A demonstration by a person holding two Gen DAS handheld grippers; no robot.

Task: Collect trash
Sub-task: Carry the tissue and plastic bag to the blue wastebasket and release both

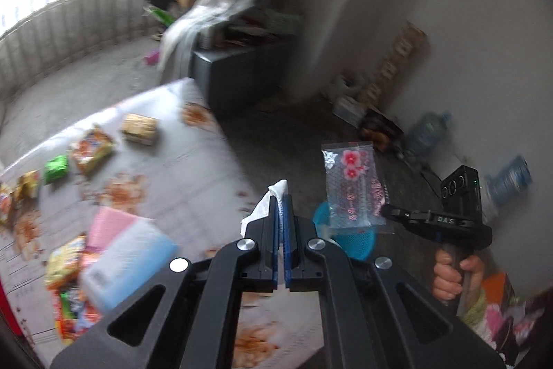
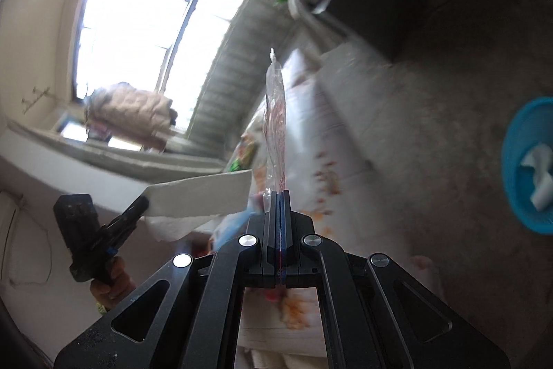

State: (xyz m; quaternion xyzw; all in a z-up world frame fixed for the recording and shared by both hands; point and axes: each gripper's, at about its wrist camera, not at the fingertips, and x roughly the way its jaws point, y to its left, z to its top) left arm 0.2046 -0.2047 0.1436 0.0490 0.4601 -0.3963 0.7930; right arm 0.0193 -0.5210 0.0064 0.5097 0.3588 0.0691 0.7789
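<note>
My left gripper (image 1: 282, 196) is shut on a white tissue (image 1: 268, 204) that sticks out past its fingertips; from the right wrist view the same tissue (image 2: 200, 196) hangs flat from that gripper (image 2: 143, 203). My right gripper (image 2: 278, 194) is shut on a clear plastic bag with red flower print (image 2: 275, 113), seen edge-on. In the left wrist view that bag (image 1: 352, 185) hangs broadside from the right gripper (image 1: 385, 209), above a blue mesh bin (image 1: 356, 241). The blue bin (image 2: 528, 161) on the floor holds crumpled white paper (image 2: 539, 175).
A table with a floral cloth (image 1: 193, 168) carries snack wrappers (image 1: 91, 149), a green packet (image 1: 57, 168) and a pink and blue pack (image 1: 128, 251). A dark cabinet (image 1: 238, 71) stands behind. Water bottles (image 1: 428, 130) and boxes sit by the wall. A person's hand (image 1: 449, 275) grips the right handle.
</note>
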